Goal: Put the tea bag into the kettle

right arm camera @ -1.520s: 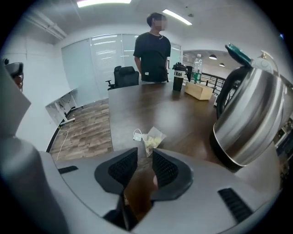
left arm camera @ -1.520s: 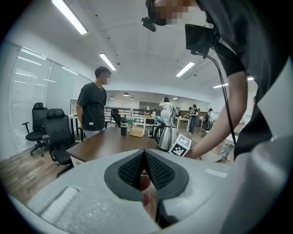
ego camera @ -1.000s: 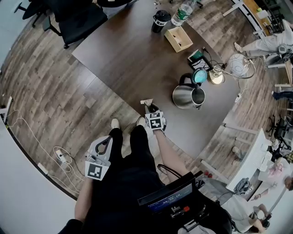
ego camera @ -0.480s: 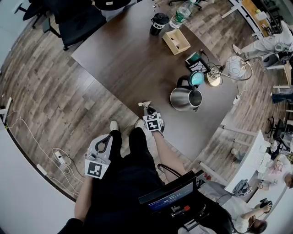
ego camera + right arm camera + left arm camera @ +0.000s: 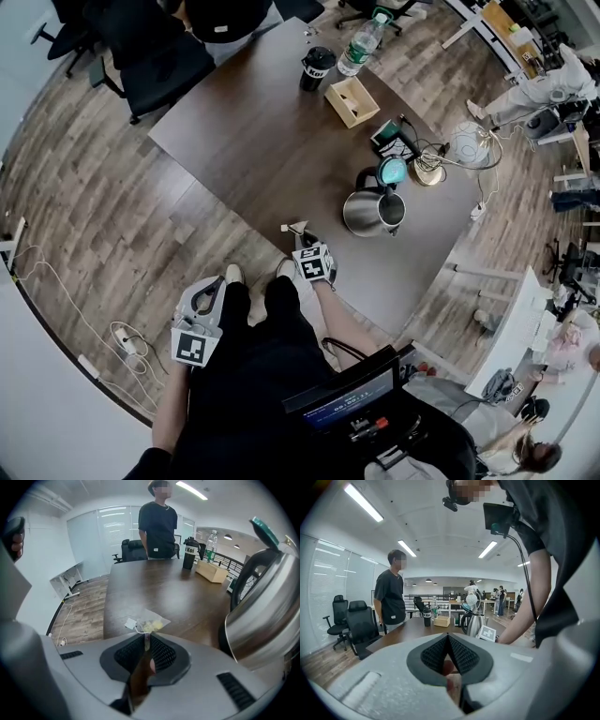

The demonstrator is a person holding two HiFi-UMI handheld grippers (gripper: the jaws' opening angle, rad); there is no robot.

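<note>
Right fingers (image 5: 164, 653) just closing on tea bag (image 5: 151, 623), pinched edge hidden

The tea bag (image 5: 151, 622) is a small see-through sachet with pale yellow contents, and a white paper tag (image 5: 130, 623) lies just beside it. It sits close to the desk (image 5: 253, 141) edge nearest the person. One edge is pinched between the pads of the right gripper (image 5: 146, 644), whose jaws have just been closing on it. The kettle (image 5: 368, 212) is polished steel with a black handle. It stands upright toward the desk's right corner, near the tea bag but apart from it, with its teal lid (image 5: 392, 172) flipped open.
</note>
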